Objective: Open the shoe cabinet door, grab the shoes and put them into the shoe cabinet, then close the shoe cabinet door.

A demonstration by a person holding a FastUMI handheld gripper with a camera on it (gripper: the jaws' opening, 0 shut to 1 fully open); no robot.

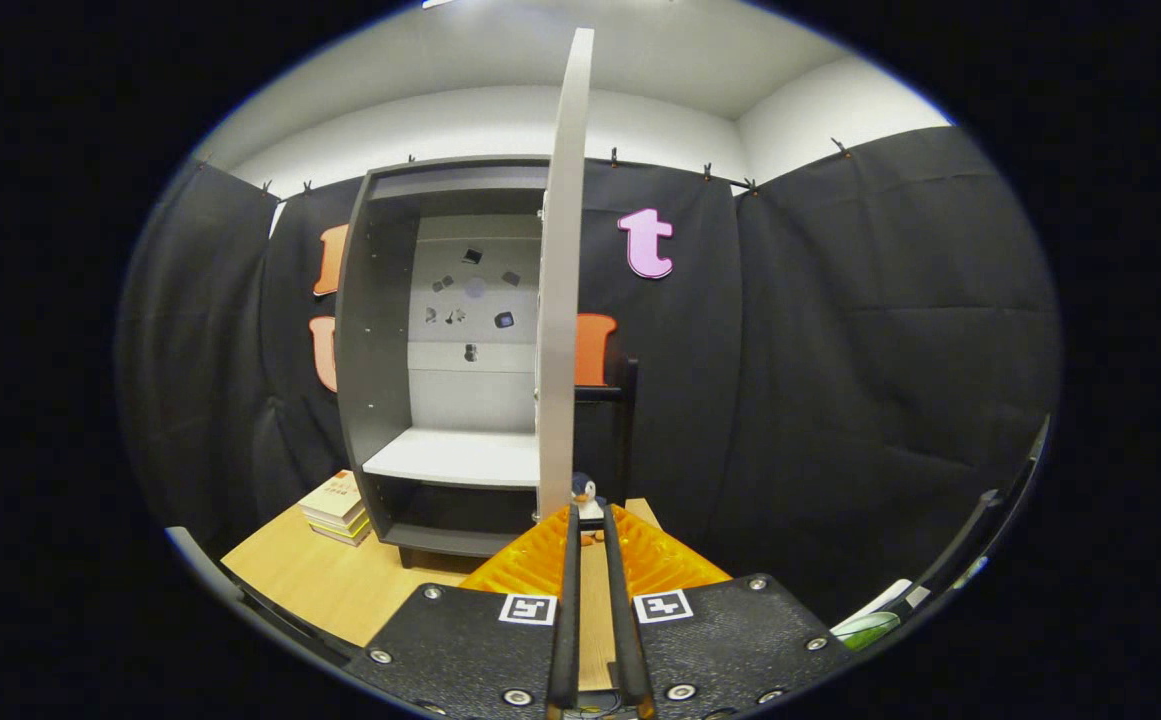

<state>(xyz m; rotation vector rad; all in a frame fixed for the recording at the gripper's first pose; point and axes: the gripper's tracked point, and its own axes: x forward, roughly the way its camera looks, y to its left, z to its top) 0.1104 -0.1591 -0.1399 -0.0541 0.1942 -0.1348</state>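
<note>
Fingers of my hand-held gripper (588, 520) lie nearly together, clenched with only a thin slit between them and nothing caught in it. Just ahead of their tips stands the shoe cabinet door (564, 280), swung wide so I see it edge-on, a pale tall slab rising straight up from beyond my fingertips. Beyond it and a little to the left is the shoe cabinet (380, 330) itself, dark grey in its frame, open to me, with a white shelf (455, 458) across its lower part and a pale back panel carrying a few small dark marks. A lower compartment lies dark under that shelf. Right at my fingertips, at the foot of the door, sits a small penguin-like toy (585, 490). The cabinet rests on a wooden desk (340, 580), and a stack of books (337, 508) lies on the desk just beside the cabinet's left side. I cannot make out shoes from here.
</note>
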